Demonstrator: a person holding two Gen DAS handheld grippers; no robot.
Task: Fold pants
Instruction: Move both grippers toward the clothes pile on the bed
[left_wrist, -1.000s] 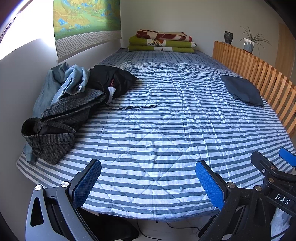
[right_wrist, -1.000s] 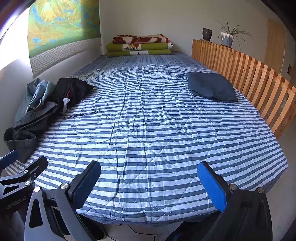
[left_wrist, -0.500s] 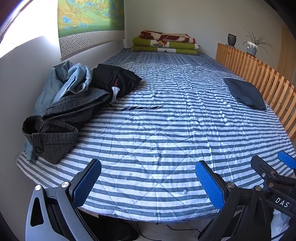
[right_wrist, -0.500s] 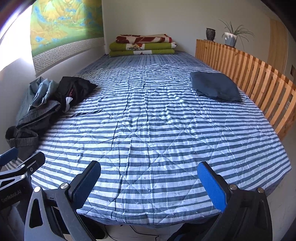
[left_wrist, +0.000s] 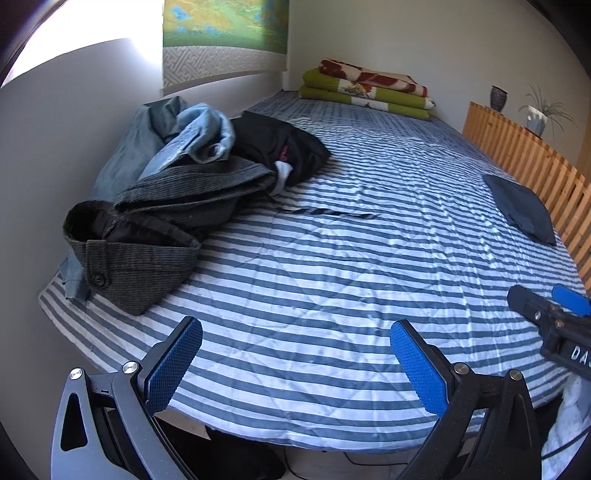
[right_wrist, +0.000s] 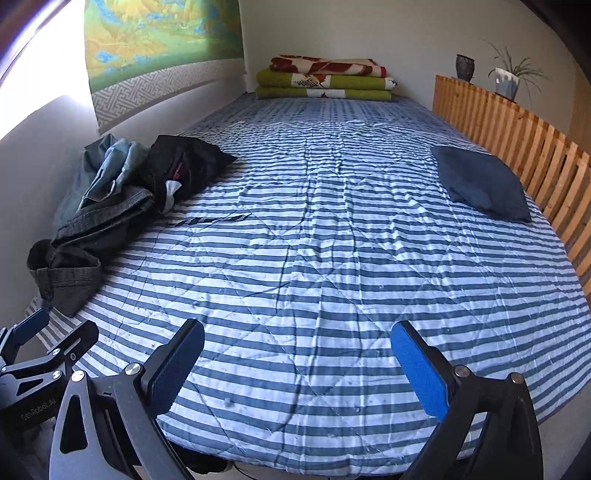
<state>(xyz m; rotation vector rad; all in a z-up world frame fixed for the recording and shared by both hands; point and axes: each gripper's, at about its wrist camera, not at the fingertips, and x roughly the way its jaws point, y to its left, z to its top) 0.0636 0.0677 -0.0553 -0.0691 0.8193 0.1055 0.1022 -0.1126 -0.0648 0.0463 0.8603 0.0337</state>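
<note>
On the striped bed (left_wrist: 332, 295) the grey pants (left_wrist: 147, 236) lie heaped at the left edge, long axis running away, nearer the empty, spread left gripper (left_wrist: 295, 354) than the likewise spread right gripper (right_wrist: 297, 354).

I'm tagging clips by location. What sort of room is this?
Most likely a bedroom: a bed with a striped quilt, folded blankets stacked at its far end, and a heap of clothes by the wall.

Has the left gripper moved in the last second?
Yes. The left gripper has closed in on the clothes pile by the wall: the grey pants look larger and nearer between its open fingers, while the pile itself lies unchanged on the striped bedcover.
</note>
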